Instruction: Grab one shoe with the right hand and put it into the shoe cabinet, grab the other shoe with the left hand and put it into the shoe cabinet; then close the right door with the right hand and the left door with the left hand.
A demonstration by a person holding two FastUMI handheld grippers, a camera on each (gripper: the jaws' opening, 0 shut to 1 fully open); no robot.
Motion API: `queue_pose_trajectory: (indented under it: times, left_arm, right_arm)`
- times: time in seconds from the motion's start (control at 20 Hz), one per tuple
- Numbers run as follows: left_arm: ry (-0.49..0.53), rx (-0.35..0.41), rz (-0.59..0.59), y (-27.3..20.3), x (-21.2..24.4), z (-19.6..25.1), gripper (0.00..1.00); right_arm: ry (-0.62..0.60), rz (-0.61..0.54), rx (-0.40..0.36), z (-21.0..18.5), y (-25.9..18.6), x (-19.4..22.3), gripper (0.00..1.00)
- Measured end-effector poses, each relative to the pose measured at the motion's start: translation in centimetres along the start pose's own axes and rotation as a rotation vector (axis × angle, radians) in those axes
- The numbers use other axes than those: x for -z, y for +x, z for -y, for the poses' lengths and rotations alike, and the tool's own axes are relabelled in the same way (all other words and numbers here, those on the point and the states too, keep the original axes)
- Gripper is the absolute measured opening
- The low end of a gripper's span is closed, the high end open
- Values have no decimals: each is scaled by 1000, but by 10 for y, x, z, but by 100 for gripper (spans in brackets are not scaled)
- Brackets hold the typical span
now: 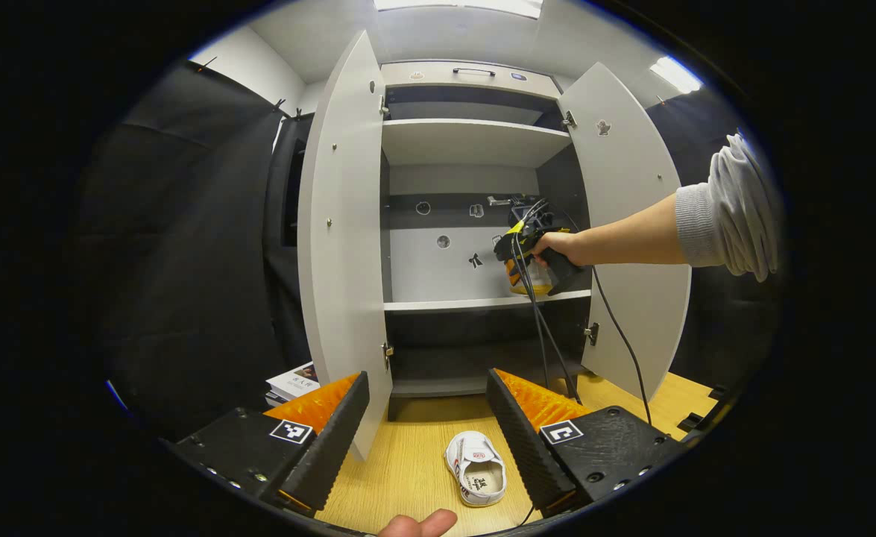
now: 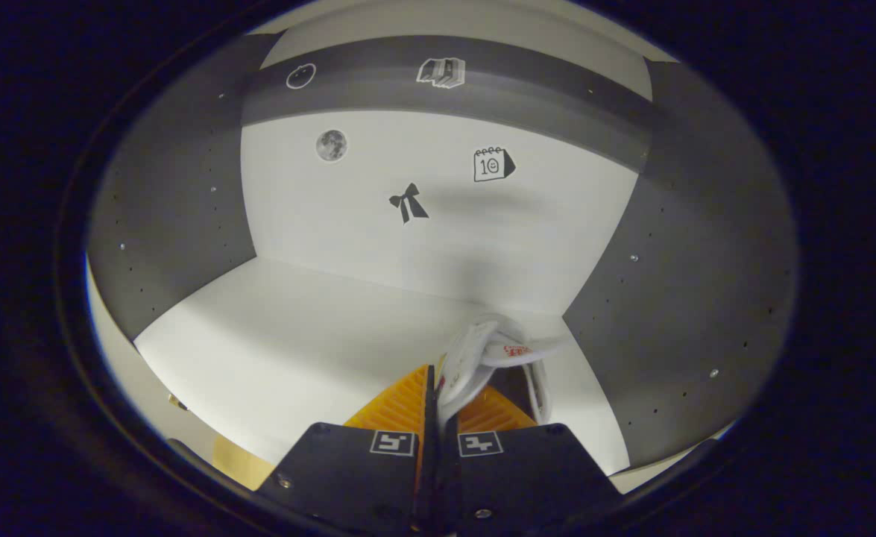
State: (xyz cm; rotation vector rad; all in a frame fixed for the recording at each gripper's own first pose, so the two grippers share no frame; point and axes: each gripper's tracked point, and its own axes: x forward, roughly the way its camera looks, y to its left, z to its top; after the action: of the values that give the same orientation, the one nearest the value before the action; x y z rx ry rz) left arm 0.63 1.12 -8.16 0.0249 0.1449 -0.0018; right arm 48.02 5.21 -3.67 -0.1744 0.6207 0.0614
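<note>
Left tongs [image 1: 428, 418] sit at the bottom of the left gripper view, fingers wide apart, nothing between them. White shoe on surface [image 1: 476, 468] lies on the wooden surface [image 1: 415, 455] in that gap, closer to the right-hand finger, not touching either that I can tell. A fingertip [image 1: 419, 523] pokes in at the bottom edge.

Shoe cabinet [image 1: 467, 224] fills centre frame, both doors swung open: left door [image 1: 344, 246] centre-left, right door [image 1: 631, 224] centre-right. Some books [image 1: 294, 382] are stacked lower left behind the left door.

Mid-right of that view, a hand [image 1: 555, 247] with a grey sleeve [image 1: 728, 209] holds the right tongs [image 1: 520, 250] inside the cabinet, just above the middle shelf [image 1: 452, 303], cables hanging down.

Right gripper view: right tongs at bottom centre, fingers together, clamped on the white shoe in tongs [image 2: 493, 354]. Shoe hangs over the white shelf near the lower-right corner by the grey side wall. Can't tell if it touches the shelf. Stickers [image 2: 408, 203] on the back panel, upper centre.
</note>
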Motion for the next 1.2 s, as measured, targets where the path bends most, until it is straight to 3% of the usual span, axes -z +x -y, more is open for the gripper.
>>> queue_pose_trajectory:
  times: [0.2,0.25,0.3,0.55,0.85,1.05,1.1,1.2]
  left_arm:
    - [7,-5,13,-3,-2,-3,95]
    - [7,-6,12,-4,-2,-3,95]
    - [5,-8,13,-4,-2,-4,95]
    - [-6,3,40,-6,-8,-1,95]
    - [-38,29,68,-4,-12,10,95]
    - [-48,41,64,-2,-12,16,95]
    - [-47,39,65,-2,-12,17,95]
    - [-47,32,61,-3,-10,18,94]
  right_arm:
    - [-12,22,17,0,-14,-6,21]
    - [-35,21,20,0,-19,-7,40]
    - [-53,29,29,0,-27,-10,35]
    - [-89,122,21,-1,-80,-24,36]
    - [-57,338,-26,0,-183,-28,37]
    - [-44,476,-68,2,-243,7,40]
    - [-40,502,-77,0,-258,21,45]
    - [-21,541,-90,-1,-282,54,42]
